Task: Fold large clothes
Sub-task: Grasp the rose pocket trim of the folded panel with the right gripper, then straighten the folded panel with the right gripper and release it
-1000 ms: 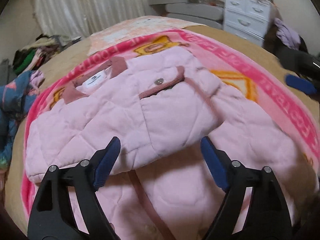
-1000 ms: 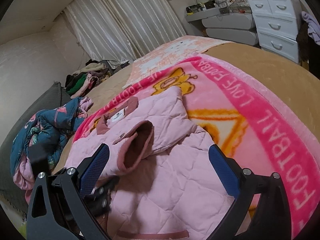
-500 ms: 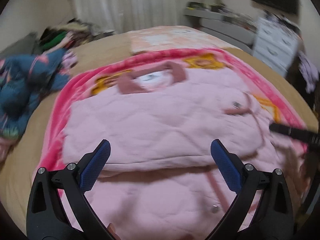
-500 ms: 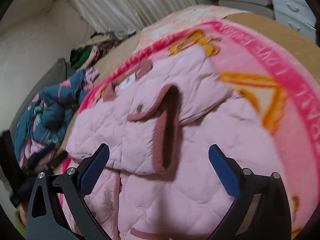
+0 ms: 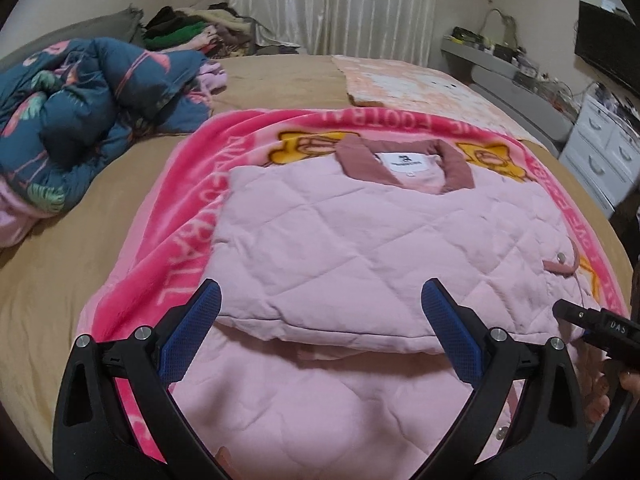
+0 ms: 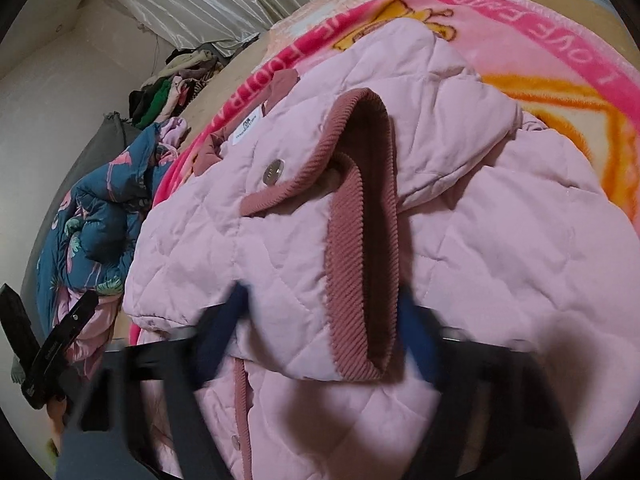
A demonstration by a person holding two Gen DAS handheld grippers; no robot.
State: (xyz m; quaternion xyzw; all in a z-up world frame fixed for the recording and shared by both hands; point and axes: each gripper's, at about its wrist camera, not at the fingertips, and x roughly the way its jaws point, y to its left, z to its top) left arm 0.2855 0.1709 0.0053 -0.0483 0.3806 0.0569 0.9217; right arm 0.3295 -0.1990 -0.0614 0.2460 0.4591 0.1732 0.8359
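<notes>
A pink quilted jacket [image 5: 372,248] with dusty-rose collar and cuffs lies on a pink blanket [image 5: 176,216] on the bed, its sleeves folded across the body. My left gripper [image 5: 320,328] is open and empty, hovering over the folded sleeve's lower edge. The right gripper [image 5: 596,326] shows at the jacket's right edge. In the right wrist view the jacket [image 6: 500,240] fills the frame. My right gripper [image 6: 324,332] is blurred, its jaws partly closed around the ribbed sleeve cuff [image 6: 360,264].
A crumpled blue floral quilt [image 5: 80,112] lies at the left of the bed, a pile of clothes [image 5: 192,32] behind it. A peach patterned cloth [image 5: 408,84] lies beyond the blanket. White drawers [image 5: 600,160] stand at the right. Tan sheet surrounds the blanket.
The left gripper has swung left and now faces the jacket squarely. The right gripper has moved down onto the sleeve cuff and its jaws have narrowed around it.
</notes>
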